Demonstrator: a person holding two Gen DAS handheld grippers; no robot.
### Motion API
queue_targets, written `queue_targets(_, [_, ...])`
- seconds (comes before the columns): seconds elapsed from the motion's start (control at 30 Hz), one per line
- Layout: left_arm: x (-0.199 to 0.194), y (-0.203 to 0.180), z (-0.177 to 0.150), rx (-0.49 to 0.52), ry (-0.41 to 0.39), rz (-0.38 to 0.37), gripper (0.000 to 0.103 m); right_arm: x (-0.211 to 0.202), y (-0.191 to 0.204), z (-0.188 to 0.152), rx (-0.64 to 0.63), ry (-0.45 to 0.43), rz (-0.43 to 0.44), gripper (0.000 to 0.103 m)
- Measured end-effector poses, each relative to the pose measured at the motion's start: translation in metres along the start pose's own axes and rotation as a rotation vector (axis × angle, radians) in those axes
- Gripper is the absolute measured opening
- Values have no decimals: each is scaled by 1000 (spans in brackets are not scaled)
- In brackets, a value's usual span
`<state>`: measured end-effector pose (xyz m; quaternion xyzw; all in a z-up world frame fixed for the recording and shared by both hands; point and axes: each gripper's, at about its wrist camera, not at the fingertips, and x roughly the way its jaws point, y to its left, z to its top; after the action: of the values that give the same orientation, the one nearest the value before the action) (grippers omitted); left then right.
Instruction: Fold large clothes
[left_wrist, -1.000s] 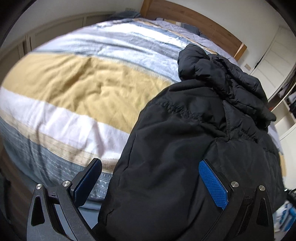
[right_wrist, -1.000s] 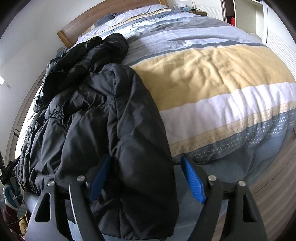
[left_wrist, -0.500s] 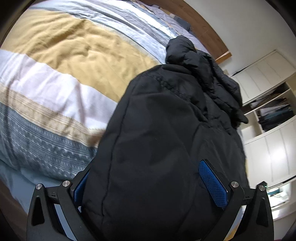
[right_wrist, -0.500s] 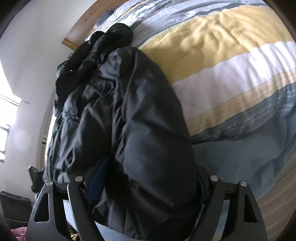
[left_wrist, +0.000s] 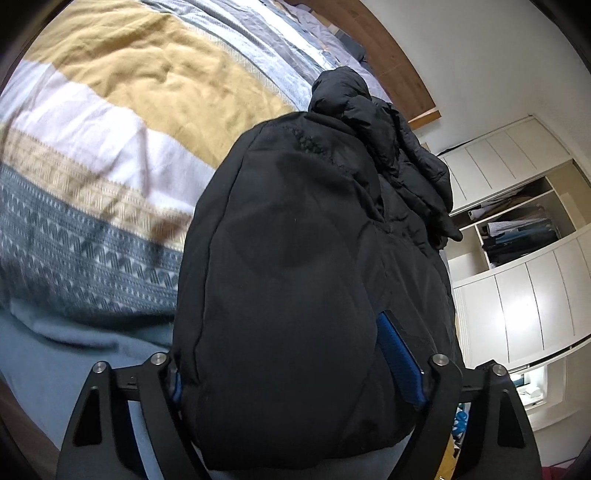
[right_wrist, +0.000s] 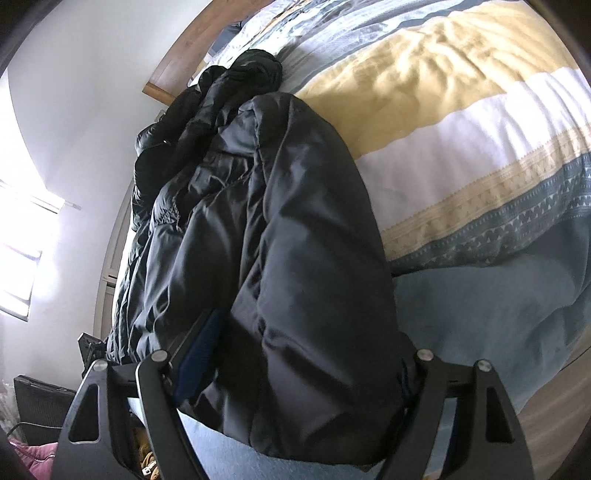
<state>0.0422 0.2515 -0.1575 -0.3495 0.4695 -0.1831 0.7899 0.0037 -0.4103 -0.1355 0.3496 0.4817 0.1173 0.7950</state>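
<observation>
A black puffy jacket (left_wrist: 295, 240) lies bunched along the bed's edge, its hem end hanging over the foot of the bed. My left gripper (left_wrist: 284, 354) has a thick fold of that hem between its blue pads (left_wrist: 399, 358). The jaws are closing and the fabric fills the gap. In the right wrist view the same jacket (right_wrist: 288, 206) runs up toward the headboard. My right gripper (right_wrist: 310, 332) is shut on another padded fold of it, and the fabric half hides both pads.
The bed has a striped duvet (left_wrist: 110, 110) in yellow, white and grey-blue, over a pale blue sheet (right_wrist: 480, 302). A wooden headboard (left_wrist: 402, 74) is at the far end. White wardrobes with open shelves (left_wrist: 517, 236) stand beside the bed. A bright window (right_wrist: 22, 236) is on the other side.
Both grippers dropped and tipped down over the jacket's hem end. The left jaws went from wide open beside the fabric to closing on a fold. The right pads sank into the fabric.
</observation>
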Motion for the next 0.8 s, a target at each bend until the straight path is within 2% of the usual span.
queue_targets(0.1, [-1,-5,-3,1,1,-1,73,-2,-2,-2,2,-4,20,64])
queue_targets(0.27, [-4,-21,-1,37,1,-7,45,-8,4,-4,-28,-14,64,42])
queue_targets(0.47, [-3,-53,1,123,2,-2,24,-10,19,-3,-85,-29,97,26])
queue_targets(0.57, [-6,-73,6,160,-12,-26,20,-14,28,1,-110,-57,108,22])
queue_targets(0.8, [-18,-115,33,200,-60,-102,19,-36,54,22,-146,-164,167,19])
